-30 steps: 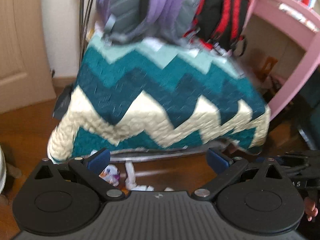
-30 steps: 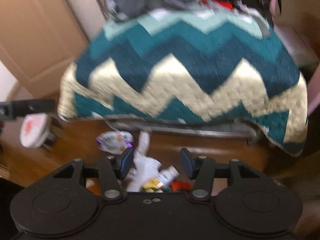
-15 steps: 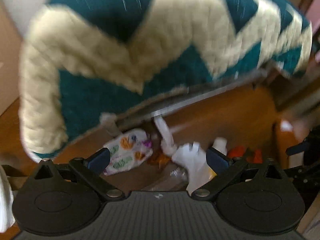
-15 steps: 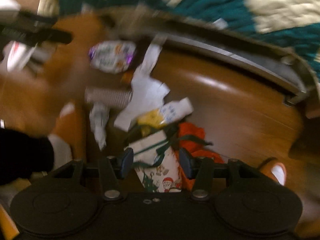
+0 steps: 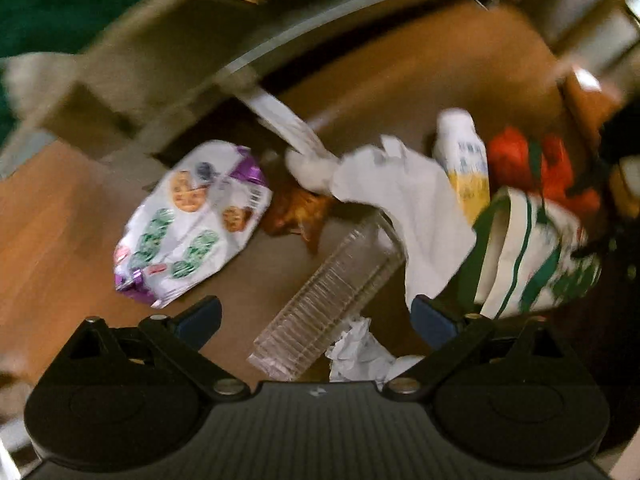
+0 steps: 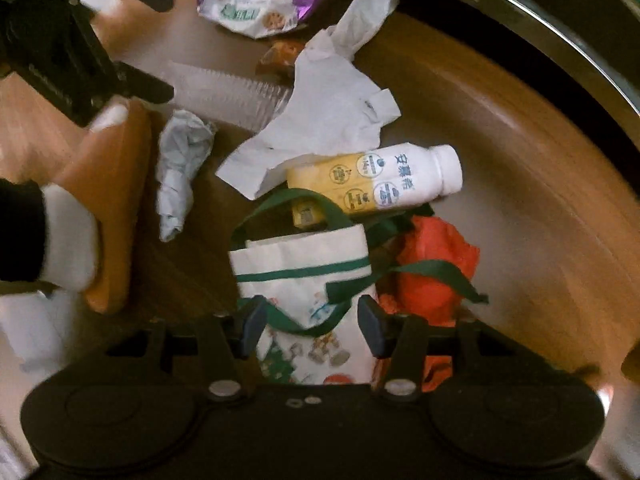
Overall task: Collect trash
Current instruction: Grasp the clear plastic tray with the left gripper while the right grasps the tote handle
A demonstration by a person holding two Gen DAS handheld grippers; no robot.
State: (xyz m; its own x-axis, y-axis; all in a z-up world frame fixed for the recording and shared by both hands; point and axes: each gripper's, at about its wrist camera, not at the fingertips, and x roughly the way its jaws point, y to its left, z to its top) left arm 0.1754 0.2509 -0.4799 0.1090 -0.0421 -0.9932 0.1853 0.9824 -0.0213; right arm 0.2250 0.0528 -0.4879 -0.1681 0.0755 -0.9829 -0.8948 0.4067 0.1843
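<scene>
Trash lies scattered on the wooden floor (image 6: 500,128), filling the middle of both views. At lower centre of the right wrist view sits a small white tote bag (image 6: 304,264) with green handles, its mouth partly open, apparently the thing to fill. An orange plastic bag (image 6: 432,276) is bunched just beside it on the right, and a white-and-yellow bottle (image 6: 384,184) lies on its side touching the bag's far edge. Further up the frame come a torn white paper sheet (image 6: 332,120), a crumpled paper wad (image 6: 180,160), a clear ribbed plastic tray (image 5: 332,296) and, at the top, a cookie wrapper (image 6: 260,0).

Everything looks light. The papers and wrapper are soft and will crush flat, so a pinch on any raised fold should do. The tray is probably thin, springy and slick; one long edge is the safer hold. The bottle is rigid and round and may roll, so it wants a grip across its middle.

The right gripper (image 6: 312,324) is spread, straddling the tote bag's handle strap without clamping it. The left gripper (image 5: 316,316) stands wide open above the tray and the wad, holding nothing. A slippered foot (image 6: 108,200) stands at the left edge.
</scene>
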